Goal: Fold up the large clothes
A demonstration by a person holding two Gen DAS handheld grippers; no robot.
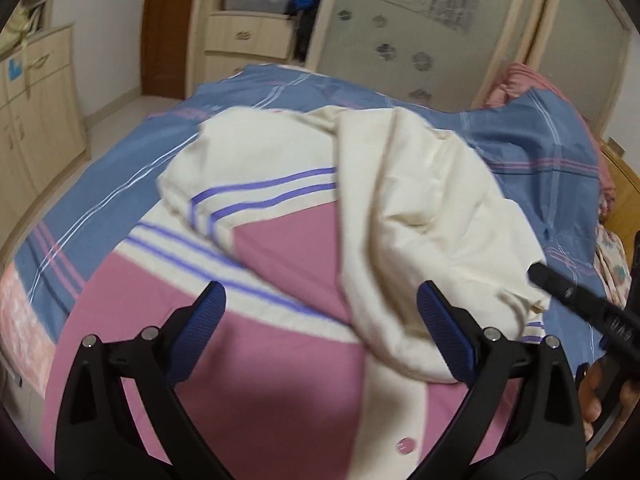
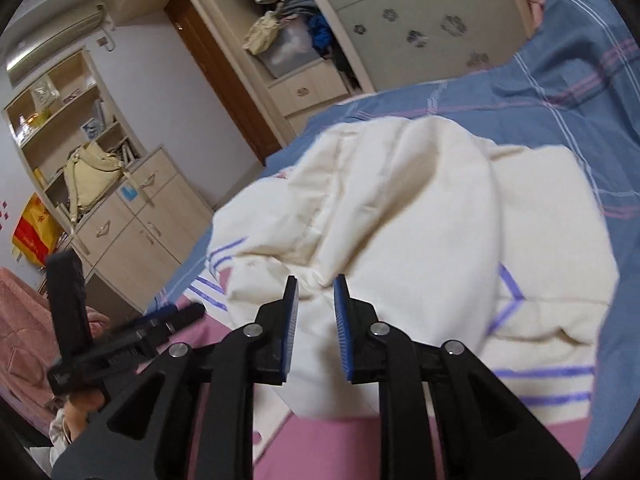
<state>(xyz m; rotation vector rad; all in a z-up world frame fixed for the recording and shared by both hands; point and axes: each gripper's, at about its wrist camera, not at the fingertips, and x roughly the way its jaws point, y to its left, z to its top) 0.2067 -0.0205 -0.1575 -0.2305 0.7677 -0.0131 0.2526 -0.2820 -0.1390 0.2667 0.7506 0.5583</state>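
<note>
A home bedroom: a bed under a blue plaid cover (image 1: 520, 140) fills the middle, with a wardrobe (image 1: 420, 28) stuffed with clothes at twelve o'clock, a wooden door (image 2: 224, 64) beside it, and a drawer cabinet (image 2: 132, 220) with shelves at nine o'clock.

One jacket (image 1: 304, 248), one bedspread (image 1: 520, 136), two tongs (image 1: 320, 332), one backpack (image 2: 94, 178)

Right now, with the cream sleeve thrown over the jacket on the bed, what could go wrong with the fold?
1. The cream sleeve lies bunched, so creases may be folded into the jacket.
2. The right hand-held gripper has only a narrow gap, and may pinch several layers.
3. The left hand-held gripper is open and holds nothing, so the body may shift.
</note>
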